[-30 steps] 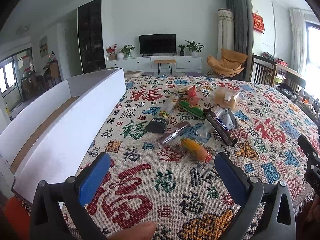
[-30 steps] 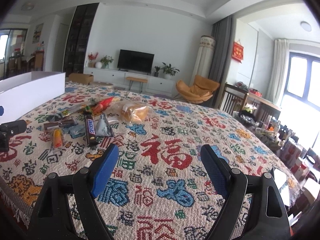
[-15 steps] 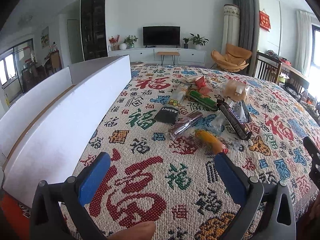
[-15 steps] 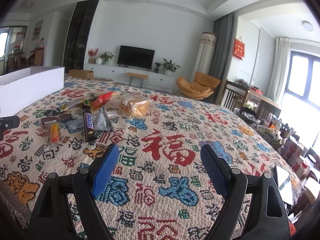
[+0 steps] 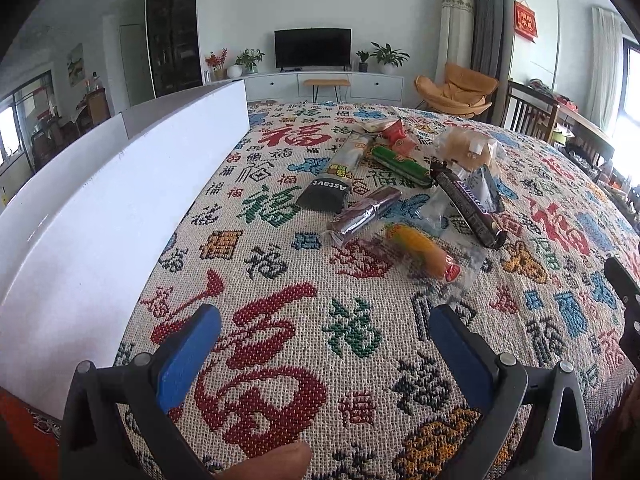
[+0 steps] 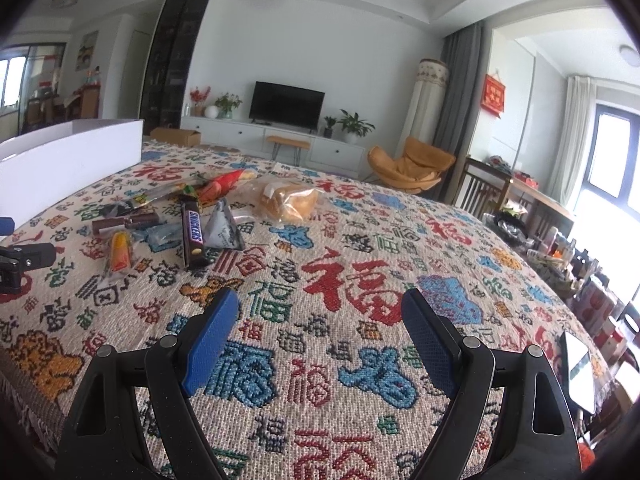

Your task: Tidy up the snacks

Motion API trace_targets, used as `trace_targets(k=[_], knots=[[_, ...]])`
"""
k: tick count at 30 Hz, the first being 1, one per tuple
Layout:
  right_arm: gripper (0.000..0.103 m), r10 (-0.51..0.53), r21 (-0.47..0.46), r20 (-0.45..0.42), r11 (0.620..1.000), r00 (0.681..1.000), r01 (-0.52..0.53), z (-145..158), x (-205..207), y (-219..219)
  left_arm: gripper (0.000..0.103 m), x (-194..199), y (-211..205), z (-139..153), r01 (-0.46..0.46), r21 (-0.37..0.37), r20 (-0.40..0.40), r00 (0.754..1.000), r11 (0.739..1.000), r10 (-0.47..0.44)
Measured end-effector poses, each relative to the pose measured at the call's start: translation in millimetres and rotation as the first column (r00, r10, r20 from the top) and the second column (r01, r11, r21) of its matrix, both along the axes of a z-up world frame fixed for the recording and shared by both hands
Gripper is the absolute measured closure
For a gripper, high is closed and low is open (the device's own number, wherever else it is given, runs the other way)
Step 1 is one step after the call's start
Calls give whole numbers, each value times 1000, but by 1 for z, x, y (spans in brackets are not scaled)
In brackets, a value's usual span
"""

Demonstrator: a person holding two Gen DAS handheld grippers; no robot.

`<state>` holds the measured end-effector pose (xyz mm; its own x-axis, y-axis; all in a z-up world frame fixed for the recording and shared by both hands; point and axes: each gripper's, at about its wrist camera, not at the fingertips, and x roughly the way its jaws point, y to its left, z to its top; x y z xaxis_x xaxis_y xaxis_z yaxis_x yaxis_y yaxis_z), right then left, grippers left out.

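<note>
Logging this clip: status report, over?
Left gripper and right gripper open, empty. Snack pile untouched on tablecloth, white box alongside. Nothing in the way.

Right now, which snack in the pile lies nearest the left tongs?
The yellow-orange snack in a clear wrapper, at the pile's near edge. The dark foil bar and Snickers bar lie farther off.

Cream cloth (image 5: pixel 320 320) with red, green, blue characters; white box (image 5: pixel 100 216)

1. the left gripper (image 5: pixel 320 340) hangs over the patterned tablecloth (image 5: pixel 280 360), jaws wide apart, nothing between them.
2. a pile of snacks (image 5: pixel 404 196) lies ahead.
3. a white box (image 5: pixel 120 208) stands at the left.
</note>
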<state>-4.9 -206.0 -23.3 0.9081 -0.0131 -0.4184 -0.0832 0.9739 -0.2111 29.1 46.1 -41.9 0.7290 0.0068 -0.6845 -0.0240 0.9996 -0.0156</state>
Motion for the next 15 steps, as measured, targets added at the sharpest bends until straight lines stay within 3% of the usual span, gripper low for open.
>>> trace_targets(k=[8, 13, 15], knots=[[17, 17, -13, 18, 1000, 1000, -17, 3, -5, 5, 0, 2, -5, -6, 11, 23, -46, 999, 1000, -10], [17, 46, 52, -58, 998, 997, -43, 5, 7, 0, 0, 14, -4, -13, 24, 1, -145, 989, 1000, -24], [17, 97, 93, -132, 992, 986, -85, 6, 24, 0, 0, 28, -6, -14, 50, -22, -208, 977, 999, -53]])
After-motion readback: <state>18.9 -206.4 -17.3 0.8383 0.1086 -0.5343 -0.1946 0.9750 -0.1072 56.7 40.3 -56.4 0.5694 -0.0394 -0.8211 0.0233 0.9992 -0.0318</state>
